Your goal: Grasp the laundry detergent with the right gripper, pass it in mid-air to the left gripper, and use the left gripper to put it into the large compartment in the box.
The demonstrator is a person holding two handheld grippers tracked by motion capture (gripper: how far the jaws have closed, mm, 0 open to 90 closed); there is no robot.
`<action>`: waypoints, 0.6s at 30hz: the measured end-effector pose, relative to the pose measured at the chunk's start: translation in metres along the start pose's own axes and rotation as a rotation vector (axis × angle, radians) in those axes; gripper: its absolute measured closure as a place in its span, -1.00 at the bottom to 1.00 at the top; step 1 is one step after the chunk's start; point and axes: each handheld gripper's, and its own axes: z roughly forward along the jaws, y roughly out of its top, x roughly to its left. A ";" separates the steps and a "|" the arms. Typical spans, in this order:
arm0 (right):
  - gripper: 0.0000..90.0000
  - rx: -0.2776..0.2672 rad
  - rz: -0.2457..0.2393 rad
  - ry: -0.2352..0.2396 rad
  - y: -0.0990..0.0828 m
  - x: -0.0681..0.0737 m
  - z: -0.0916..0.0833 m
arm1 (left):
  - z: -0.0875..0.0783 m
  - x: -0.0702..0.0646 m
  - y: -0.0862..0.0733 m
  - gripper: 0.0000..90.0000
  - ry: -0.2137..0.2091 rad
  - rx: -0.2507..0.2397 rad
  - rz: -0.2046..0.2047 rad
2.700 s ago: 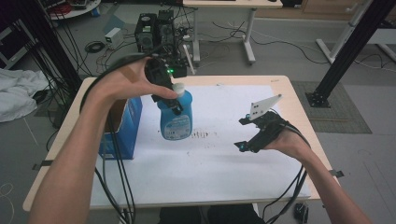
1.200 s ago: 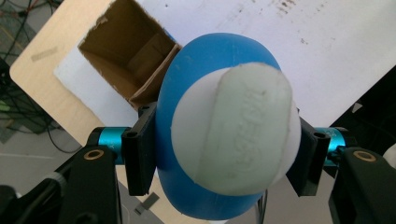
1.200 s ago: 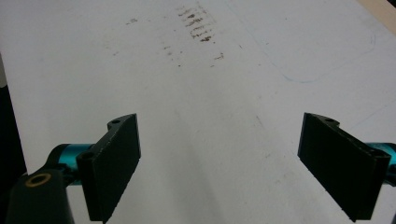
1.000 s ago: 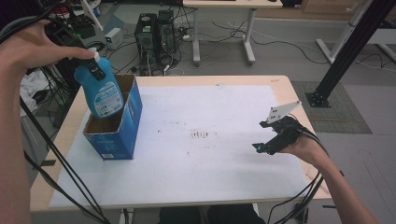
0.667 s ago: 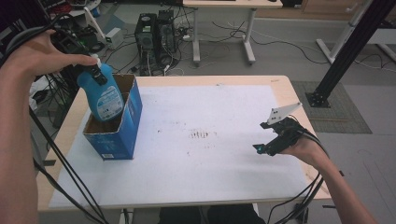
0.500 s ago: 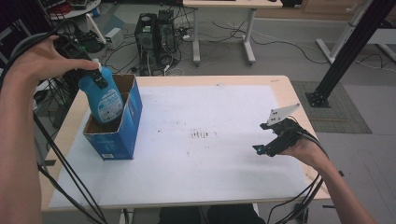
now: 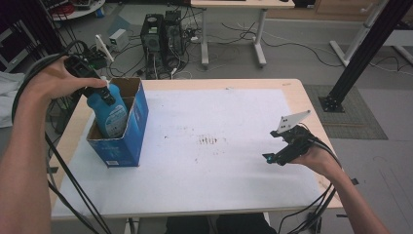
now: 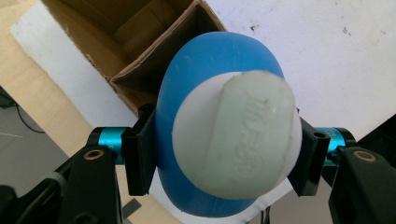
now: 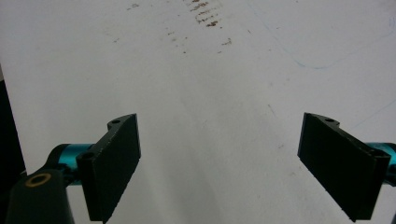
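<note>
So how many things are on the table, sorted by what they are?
Blue bottle: 1, held by the left tool, partly down in the box
Blue cardboard box: 1
White sheet covering the table: 1
Total: 3

Even indoor light, soft shadows, white table (image 7: 234, 161) bright w/ mild glare; close gripper views slightly soft.

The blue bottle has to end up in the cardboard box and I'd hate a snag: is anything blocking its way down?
Nothing visible does. The left hand-held gripper is shut on the blue bottle, whose lower part already sits inside the open cardboard box. The flaps stand clear, and the box interior seen in the left gripper view looks bare.
</note>
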 end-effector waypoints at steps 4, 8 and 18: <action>-0.72 0.005 -0.002 0.003 -0.001 0.002 0.002 | 0.020 0.001 -0.003 -0.17 -0.014 0.009 0.018; -0.72 0.009 0.000 0.004 -0.002 0.002 0.003 | 0.028 0.001 -0.005 -0.17 -0.023 0.012 0.024; -0.72 0.019 0.003 0.009 -0.005 0.005 0.008 | 0.050 0.001 -0.009 -0.17 -0.032 0.042 0.063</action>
